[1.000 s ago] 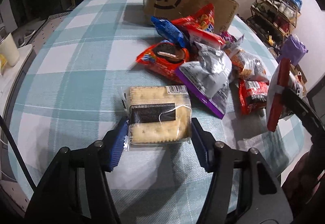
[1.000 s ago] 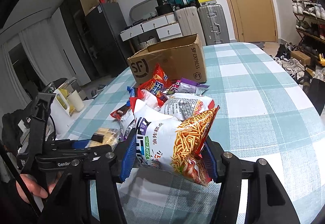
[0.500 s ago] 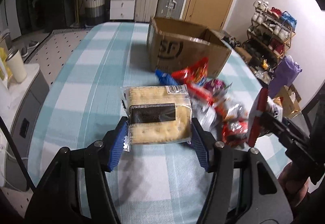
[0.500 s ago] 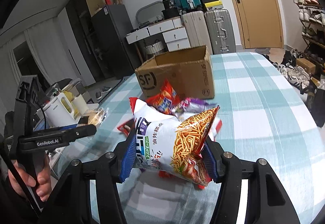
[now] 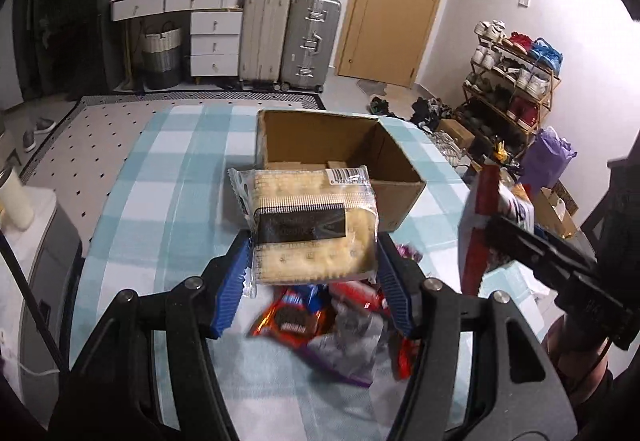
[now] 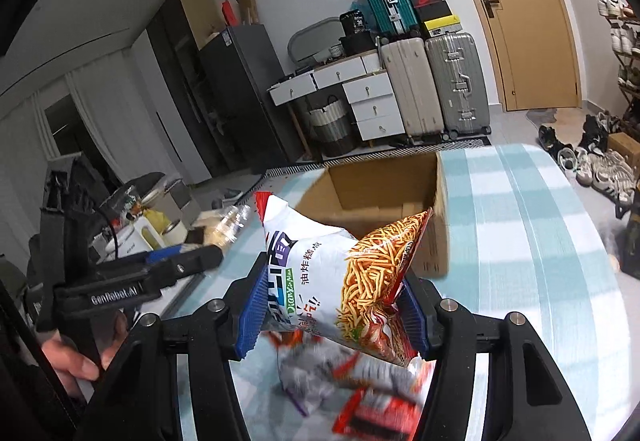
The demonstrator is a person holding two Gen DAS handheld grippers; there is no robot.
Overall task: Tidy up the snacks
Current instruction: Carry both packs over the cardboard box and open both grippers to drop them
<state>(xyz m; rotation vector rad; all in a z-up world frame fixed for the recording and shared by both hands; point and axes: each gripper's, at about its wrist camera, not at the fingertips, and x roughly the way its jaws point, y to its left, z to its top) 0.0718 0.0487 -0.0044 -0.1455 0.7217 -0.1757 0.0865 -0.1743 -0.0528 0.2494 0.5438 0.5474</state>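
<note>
My left gripper [image 5: 312, 281] is shut on a clear pack of crackers [image 5: 310, 225] and holds it in the air, short of the open cardboard box [image 5: 336, 161]. My right gripper [image 6: 332, 309] is shut on a white and orange bag of fried noodle snacks [image 6: 340, 277], also in the air before the box [image 6: 384, 197]. The box looks empty inside. A pile of snack packets [image 5: 320, 325] lies on the table below both grippers; in the right wrist view the pile [image 6: 360, 381] is blurred. The right gripper with its bag [image 5: 492, 225] shows at the right of the left wrist view.
The table has a teal and white checked cloth [image 5: 168, 177]. A white side cabinet with a cup [image 5: 16, 197] stands left of it. Suitcases [image 5: 292, 33], drawers and a door are beyond the table; a shoe rack [image 5: 512, 81] stands at the right.
Both grippers have risen from the table with their packs and now look down into the box from above. The snack pile has dropped below the fingers in both views.
</note>
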